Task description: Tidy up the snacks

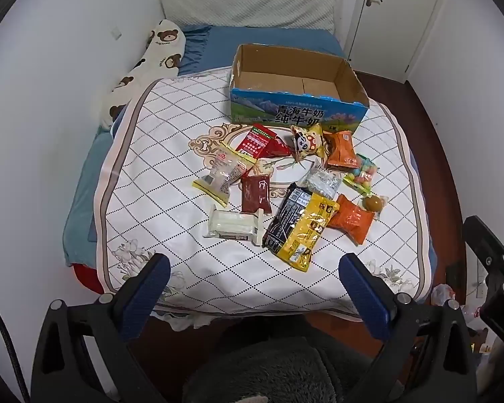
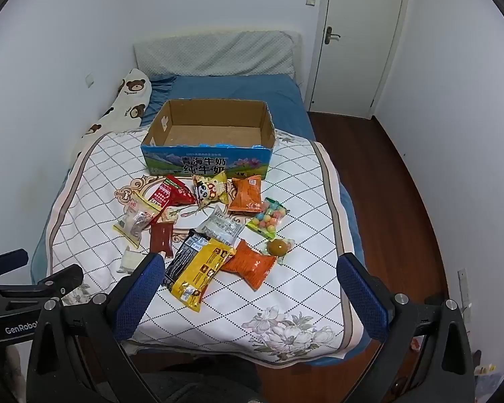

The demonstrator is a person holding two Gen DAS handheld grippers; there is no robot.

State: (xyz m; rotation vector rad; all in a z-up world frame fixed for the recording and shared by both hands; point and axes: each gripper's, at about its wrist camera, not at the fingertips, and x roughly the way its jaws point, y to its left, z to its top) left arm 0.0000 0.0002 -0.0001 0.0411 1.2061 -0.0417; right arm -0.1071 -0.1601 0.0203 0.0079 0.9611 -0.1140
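An empty cardboard box [image 1: 352, 84] with a blue printed front stands on the quilted bed cover [image 1: 151, 154]; it also shows in the right wrist view [image 2: 268, 124]. Several snack packets lie in front of it: a yellow and black bag [image 1: 302, 225] [image 2: 198, 268], two orange packs [image 1: 351, 220] [image 2: 252, 263], a red pack [image 1: 262, 142], a panda bag [image 1: 305, 141] [image 2: 210, 191], coloured candy balls [image 1: 363, 174] [image 2: 268, 216], a white packet [image 1: 233, 226]. My left gripper [image 1: 253, 268] and right gripper [image 2: 248, 272] are open and empty, held above the bed's near end.
A bear-print pillow [image 1: 151, 63] lies along the left wall. A white door [image 2: 356, 40] and wooden floor [image 2: 386, 174] are to the right of the bed. The other gripper shows at the edge of each view [image 1: 494, 262] [image 2: 16, 278].
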